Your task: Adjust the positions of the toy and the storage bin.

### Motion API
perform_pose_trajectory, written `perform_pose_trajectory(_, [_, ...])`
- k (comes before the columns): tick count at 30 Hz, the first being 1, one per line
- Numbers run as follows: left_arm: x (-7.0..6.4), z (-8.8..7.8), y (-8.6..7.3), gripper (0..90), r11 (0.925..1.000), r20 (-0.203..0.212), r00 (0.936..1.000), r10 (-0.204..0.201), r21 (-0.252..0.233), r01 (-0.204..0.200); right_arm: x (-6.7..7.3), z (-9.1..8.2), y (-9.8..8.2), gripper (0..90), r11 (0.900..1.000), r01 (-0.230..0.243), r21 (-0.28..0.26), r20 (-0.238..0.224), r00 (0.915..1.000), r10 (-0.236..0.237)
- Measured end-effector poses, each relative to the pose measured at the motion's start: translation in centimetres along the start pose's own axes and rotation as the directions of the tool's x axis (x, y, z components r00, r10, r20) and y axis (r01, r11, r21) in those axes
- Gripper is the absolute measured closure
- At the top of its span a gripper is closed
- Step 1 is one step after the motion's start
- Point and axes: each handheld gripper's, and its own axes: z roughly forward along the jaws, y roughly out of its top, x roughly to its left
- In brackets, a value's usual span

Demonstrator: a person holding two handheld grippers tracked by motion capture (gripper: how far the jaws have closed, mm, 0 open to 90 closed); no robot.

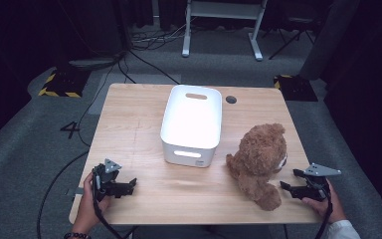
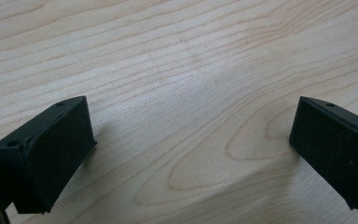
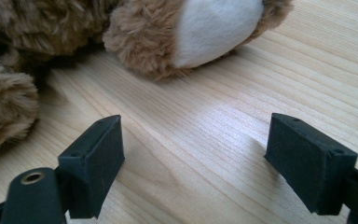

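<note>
A brown teddy bear [image 1: 259, 158] lies on the right part of the wooden table [image 1: 144, 134], beside a white plastic bin [image 1: 192, 124] that stands in the middle. My right gripper [image 1: 289, 180] rests low at the table's right front, just right of the bear, open with nothing between its jaws. In the right gripper view the bear's white-soled foot [image 3: 209, 28] lies a short way ahead of the open gripper [image 3: 193, 158]. My left gripper [image 1: 128, 183] sits at the left front corner, open over bare wood [image 2: 186, 93], far from the bear.
The bin has handle slots on its near and far walls. A round cable hole [image 1: 231, 99] sits at the table's back right. Cables and a white desk frame [image 1: 224, 25] lie on the grey floor beyond the table.
</note>
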Motion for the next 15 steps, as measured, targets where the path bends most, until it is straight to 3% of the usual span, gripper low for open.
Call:
perform_pose_trajectory(5, [-0.1,-0.1,-0.1,0.3,1.0,0.001,1.0,0.005,-0.007,-0.005,0.0,-0.1,-0.1,20.4,1.0,-0.004,-0.004,0.003,1.0,0.004])
perform_pose_trajectory(10, [0.2,-0.3,-0.3,0.0,0.9988,0.039,0.998,0.049,-0.003,-0.049,0.0,-0.5,-0.1,20.3,1.0,-0.001,-0.024,0.012,0.9999,0.001])
perform_pose_trajectory(15, [0.2,-0.4,-0.5,0.0,0.9982,0.046,0.9972,0.06,-0.004,-0.06,0.5,-1.7,0.4,20.8,0.999,0.0,-0.055,0.006,1.0,0.0])
